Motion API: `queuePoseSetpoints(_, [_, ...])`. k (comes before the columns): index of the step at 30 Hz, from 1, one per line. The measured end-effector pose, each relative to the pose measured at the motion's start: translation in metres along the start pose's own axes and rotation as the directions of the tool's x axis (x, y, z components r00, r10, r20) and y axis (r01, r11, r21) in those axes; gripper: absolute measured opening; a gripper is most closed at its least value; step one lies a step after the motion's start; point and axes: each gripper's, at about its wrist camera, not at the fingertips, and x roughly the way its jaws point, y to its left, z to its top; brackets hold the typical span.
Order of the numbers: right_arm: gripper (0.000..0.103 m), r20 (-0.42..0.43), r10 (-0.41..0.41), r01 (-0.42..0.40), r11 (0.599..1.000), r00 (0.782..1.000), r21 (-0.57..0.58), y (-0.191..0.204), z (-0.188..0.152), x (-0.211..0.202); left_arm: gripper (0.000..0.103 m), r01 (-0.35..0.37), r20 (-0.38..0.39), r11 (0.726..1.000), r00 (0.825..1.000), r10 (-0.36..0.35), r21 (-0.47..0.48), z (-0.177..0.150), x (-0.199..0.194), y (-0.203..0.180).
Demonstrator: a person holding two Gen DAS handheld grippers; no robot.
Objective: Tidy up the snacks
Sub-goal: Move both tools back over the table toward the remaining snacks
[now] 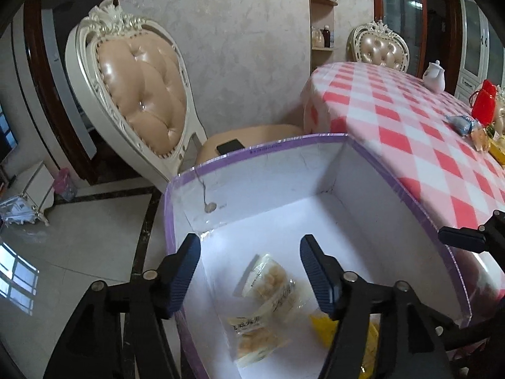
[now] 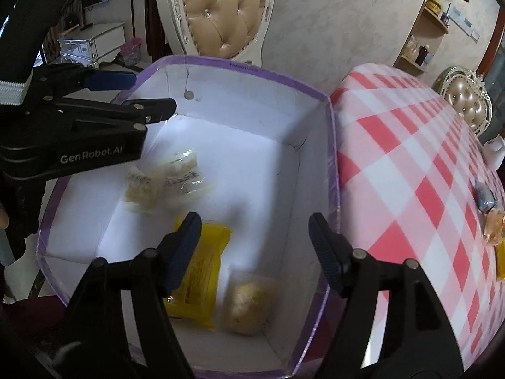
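I hold both tongs, left and right, spread apart and empty over the purple-edged box beside the checked tabletop. My left camera shows two clear snack packets; only my right camera shows the whole yellow packet and a tan packet beside it.

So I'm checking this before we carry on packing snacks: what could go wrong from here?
The box seems to sit off the table edge, so a nudge from either open gripper might shift it. The remaining snacks lie far across the table, so the right gripper has a long reach. New packets could land on the clear packets and crush them.
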Motion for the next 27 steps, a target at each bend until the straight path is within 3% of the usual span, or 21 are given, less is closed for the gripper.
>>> queuePoseSetpoints(13, [0.077,0.084,-0.072,0.058,0.986,0.994,0.157,-0.071,-0.025,-0.047,0.068,-0.074,0.06,0.991,0.996,0.067,0.114,0.02,-0.019,-0.051])
queuePoseSetpoints(21, [0.08,0.096,-0.141,0.11,0.955,0.985,0.276,-0.137,-0.062,-0.074,0.068,-0.087,0.078,0.972,0.994,0.072,0.219,0.032,-0.024,-0.114])
queuePoseSetpoints(27, [0.082,0.072,-0.231,0.188,0.906,0.97,0.379,-0.212,-0.1,-0.095,0.07,-0.046,0.08,0.948,0.997,0.022,0.315,0.049,-0.019,-0.185])
